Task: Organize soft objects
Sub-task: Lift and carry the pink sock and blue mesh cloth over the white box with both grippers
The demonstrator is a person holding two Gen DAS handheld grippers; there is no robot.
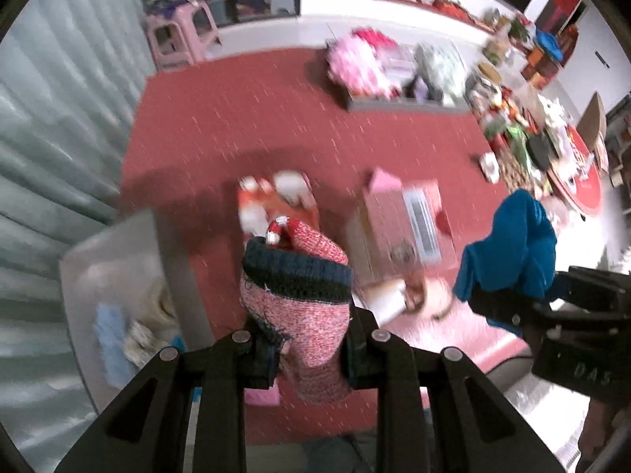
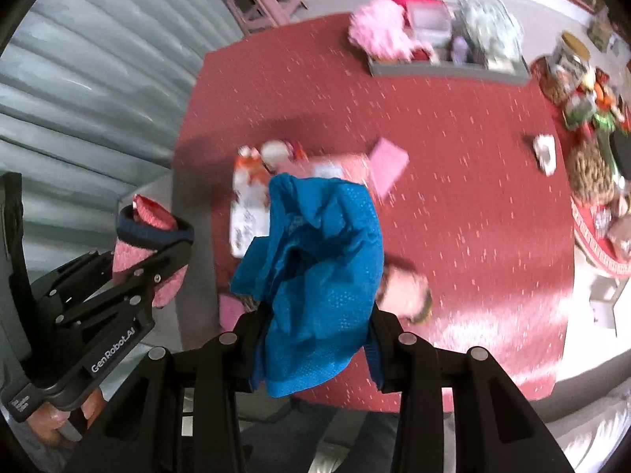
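A pink knitted sock [image 1: 303,299] with a dark blue cuff and a small red-and-white ornament hangs above the red carpet [image 1: 276,126], pinched by my left gripper [image 1: 309,354], which is shut on it. In the right wrist view the same sock [image 2: 150,232] and left gripper [image 2: 157,264] appear at the left. My right gripper [image 2: 315,351] is shut on a crumpled blue mesh cloth [image 2: 319,260]. From the left wrist view, that cloth [image 1: 512,244] hangs at the right edge.
Below lie an orange-and-white packet [image 1: 268,201], a pink box [image 1: 402,216] and a pale doll-like toy [image 2: 406,287]. A grey bin [image 1: 118,260] with soft items stands at the left. A grey tray [image 1: 394,102] of pink fluffy things sits far back. Clutter lines the right side.
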